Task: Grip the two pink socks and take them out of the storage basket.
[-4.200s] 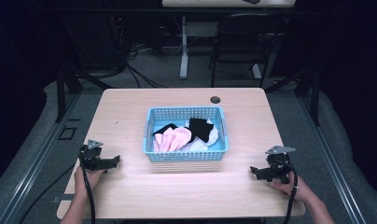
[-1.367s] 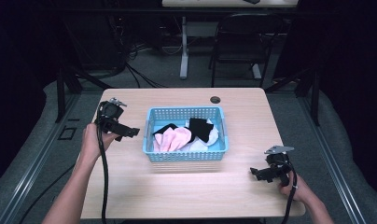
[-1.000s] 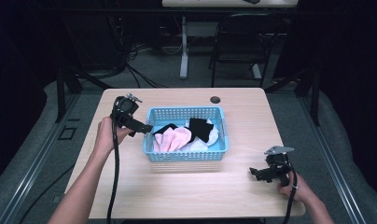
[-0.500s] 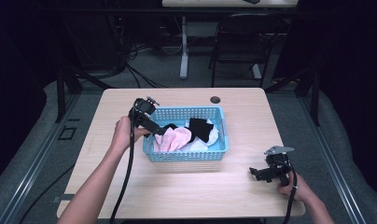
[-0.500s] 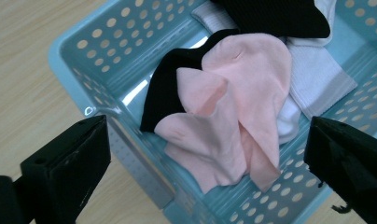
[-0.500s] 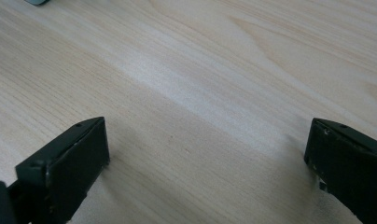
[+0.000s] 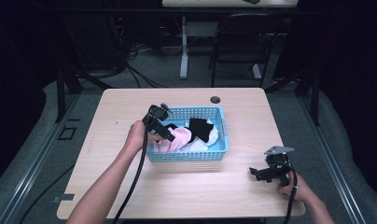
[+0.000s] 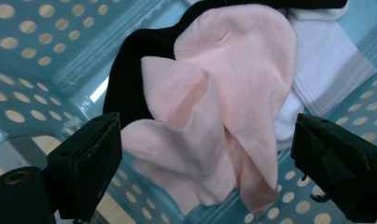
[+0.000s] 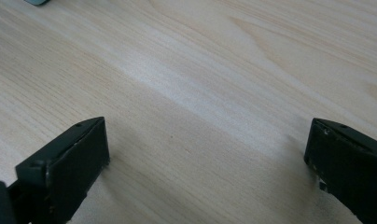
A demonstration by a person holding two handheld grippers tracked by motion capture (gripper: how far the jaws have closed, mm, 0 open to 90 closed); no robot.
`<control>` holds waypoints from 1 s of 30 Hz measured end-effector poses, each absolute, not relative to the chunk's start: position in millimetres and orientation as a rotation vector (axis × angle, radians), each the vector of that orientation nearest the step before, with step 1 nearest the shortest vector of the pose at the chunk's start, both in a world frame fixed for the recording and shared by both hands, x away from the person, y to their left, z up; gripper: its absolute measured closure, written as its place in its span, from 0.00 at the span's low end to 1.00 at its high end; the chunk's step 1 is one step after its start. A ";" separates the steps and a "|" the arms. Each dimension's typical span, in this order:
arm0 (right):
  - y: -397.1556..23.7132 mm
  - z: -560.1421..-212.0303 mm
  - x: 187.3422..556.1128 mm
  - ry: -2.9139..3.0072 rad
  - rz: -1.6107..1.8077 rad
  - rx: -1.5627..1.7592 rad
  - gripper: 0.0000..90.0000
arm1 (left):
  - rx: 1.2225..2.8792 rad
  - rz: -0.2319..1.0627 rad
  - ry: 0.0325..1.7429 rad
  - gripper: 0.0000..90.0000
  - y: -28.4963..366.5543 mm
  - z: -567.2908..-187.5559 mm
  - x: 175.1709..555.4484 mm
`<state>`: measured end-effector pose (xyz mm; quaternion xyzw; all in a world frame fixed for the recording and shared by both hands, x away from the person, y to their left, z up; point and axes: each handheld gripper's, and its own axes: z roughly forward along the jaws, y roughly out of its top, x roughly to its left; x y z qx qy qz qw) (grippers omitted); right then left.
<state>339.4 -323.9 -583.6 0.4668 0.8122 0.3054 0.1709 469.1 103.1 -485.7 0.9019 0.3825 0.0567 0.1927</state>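
Pink sock lies in the blue basket on the table, left gripper dipping over it. From the left gripper view, its jaws, just closing, straddle the sock, nothing lifted yet. In the right gripper view, the right gripper stands spread above bare wood.

Nothing readable is showing in any view: no words, labels, brand marks, numbers or signs are appearing on the basket, the socks, the worktop or either gripper.
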 end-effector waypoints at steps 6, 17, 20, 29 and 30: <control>-323.9 -583.6 339.3 2.307 0.867 1.326 0.00 | 2.569 0.133 1.088 0.21 98.0 -495.6 473.4; -324.0 -583.7 339.3 2.307 0.870 1.324 0.00 | 2.621 0.100 1.159 0.37 92.5 -508.1 479.3; -324.1 -583.6 339.2 2.308 0.868 1.323 0.00 | 2.630 0.087 1.175 0.40 90.8 -511.0 481.6; -324.4 -583.6 339.0 2.313 0.869 1.319 0.00 | 2.655 0.069 1.187 0.66 87.0 -515.6 483.2; -324.4 -583.6 339.0 2.314 0.870 1.319 0.00 | 2.658 0.070 1.186 0.68 86.8 -515.8 483.2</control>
